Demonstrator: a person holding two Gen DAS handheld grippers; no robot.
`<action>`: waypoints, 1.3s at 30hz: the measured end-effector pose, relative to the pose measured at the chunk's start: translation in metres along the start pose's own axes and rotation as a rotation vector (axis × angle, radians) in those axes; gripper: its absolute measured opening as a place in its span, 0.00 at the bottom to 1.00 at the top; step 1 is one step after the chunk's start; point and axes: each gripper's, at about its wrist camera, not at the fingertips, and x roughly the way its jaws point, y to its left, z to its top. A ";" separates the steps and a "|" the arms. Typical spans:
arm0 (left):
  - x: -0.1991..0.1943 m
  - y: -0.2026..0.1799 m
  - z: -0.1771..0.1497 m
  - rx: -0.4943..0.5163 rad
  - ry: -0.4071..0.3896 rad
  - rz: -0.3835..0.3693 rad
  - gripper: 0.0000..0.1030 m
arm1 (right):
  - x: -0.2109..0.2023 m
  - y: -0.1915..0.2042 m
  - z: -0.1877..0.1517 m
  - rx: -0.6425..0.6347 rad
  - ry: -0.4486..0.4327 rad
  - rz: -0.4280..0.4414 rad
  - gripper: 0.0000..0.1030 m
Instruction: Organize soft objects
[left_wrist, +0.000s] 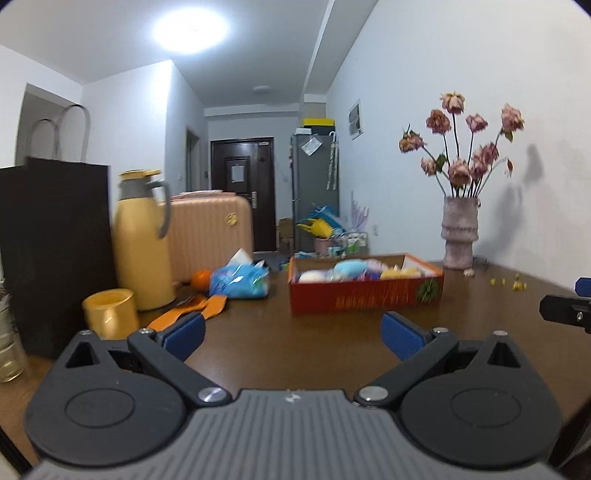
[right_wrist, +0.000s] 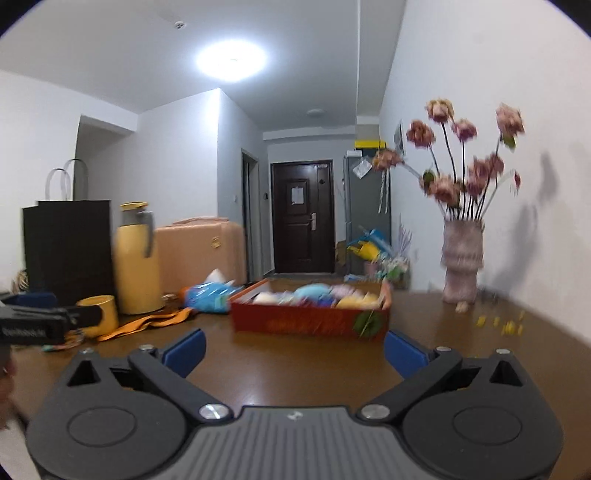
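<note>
Two grippers, both held low over a brown table. Left gripper: jaws wide apart, nothing between them. Right gripper: jaws wide apart too, nothing held.

Straight ahead of both sets of jaws, well apart from them: a red box with soft toys piled inside, blue, white, yellow and pink ones. Looks like much of the tidying done already, since the toys sit in the box. Maybe still left: a blue pack of tissues lying outside the box, off to the left of the left jaws, near an orange strap. Hard to tell if that counts as a soft thing to put away.

Plenty of bare table between the jaws and the box, so lots of room to go forward. More crowded to the left: a yellow jug, a yellow cup and a black bag. To the right, a vase of flowers close to the wall, easy to tip. Best to stay in the middle.
</note>
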 end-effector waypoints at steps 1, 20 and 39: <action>-0.010 0.001 -0.006 -0.001 -0.001 0.000 1.00 | -0.011 0.008 -0.010 0.016 -0.005 -0.024 1.00; -0.059 0.008 -0.025 -0.018 0.014 0.019 1.00 | -0.056 0.036 -0.034 -0.009 -0.021 -0.051 1.00; -0.062 0.008 -0.025 -0.010 0.006 0.029 1.00 | -0.054 0.037 -0.034 -0.006 -0.023 -0.054 1.00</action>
